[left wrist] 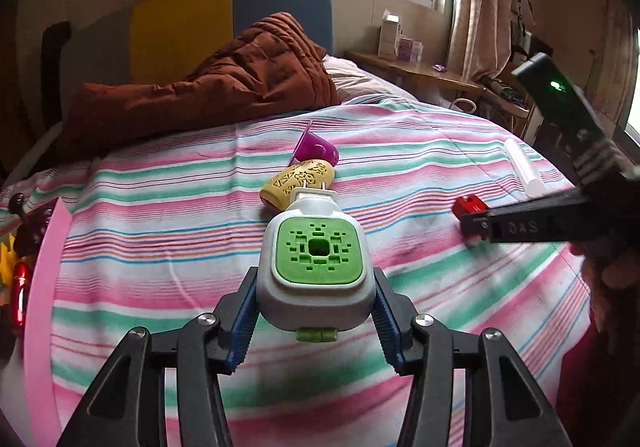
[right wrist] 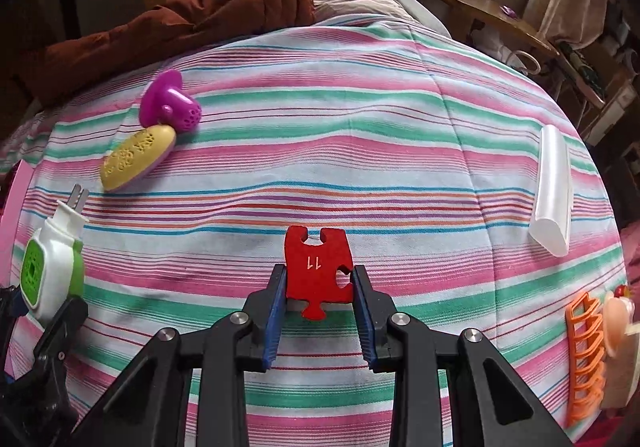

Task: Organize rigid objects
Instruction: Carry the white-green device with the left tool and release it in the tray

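A white plug-in device with a green vented face point(left wrist: 318, 251) sits between the blue pads of my left gripper point(left wrist: 315, 279), which is shut on its sides; its two prongs point away from me over the striped bed cover point(left wrist: 160, 215). The same device point(right wrist: 48, 267) shows at the left edge of the right wrist view. My right gripper point(right wrist: 320, 273) is shut on a red puzzle piece point(right wrist: 318, 267) marked 11, just above the cover. From the left wrist view that gripper point(left wrist: 476, 227) and the red piece point(left wrist: 470, 205) are to the right.
A yellow perforated oval case point(right wrist: 138, 159) and a purple plastic piece point(right wrist: 172, 107) lie together at the far left. A translucent white tube point(right wrist: 554, 191) lies to the right, an orange rack point(right wrist: 584, 351) at the right edge. A brown quilt point(left wrist: 224, 75) is heaped at the head.
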### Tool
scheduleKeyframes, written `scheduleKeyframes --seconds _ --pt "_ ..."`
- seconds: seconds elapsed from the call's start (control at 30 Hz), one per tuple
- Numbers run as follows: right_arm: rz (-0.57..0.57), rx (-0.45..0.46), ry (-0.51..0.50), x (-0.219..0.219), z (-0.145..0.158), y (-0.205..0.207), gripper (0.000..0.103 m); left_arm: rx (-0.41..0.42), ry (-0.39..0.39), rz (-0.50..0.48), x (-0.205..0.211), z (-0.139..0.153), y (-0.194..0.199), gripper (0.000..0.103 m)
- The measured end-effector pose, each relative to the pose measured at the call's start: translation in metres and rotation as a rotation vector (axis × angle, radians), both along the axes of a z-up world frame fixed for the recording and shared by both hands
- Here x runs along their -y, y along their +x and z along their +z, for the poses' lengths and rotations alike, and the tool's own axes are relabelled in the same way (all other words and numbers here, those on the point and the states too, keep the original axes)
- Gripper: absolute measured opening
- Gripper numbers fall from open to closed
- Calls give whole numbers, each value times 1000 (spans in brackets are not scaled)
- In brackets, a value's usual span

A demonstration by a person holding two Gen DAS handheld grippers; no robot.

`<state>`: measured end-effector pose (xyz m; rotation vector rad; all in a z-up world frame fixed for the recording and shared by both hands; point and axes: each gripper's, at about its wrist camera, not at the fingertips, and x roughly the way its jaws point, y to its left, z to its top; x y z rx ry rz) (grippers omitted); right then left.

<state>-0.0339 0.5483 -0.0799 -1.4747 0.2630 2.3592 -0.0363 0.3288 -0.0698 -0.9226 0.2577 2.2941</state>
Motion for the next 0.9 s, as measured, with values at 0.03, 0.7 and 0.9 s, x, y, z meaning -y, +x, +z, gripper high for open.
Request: scheduleKeyframes --seconds 0.03,0.7,0.9 --pt "9 -3 6 2 1 0 32 -3 2 -3 4 1 4 53" --pt "166 -58 82 41 13 0 32 21 106 39 94 29 45 53" --pt "202 -65 111 50 15 0 32 -7 130 90 130 46 46 53"
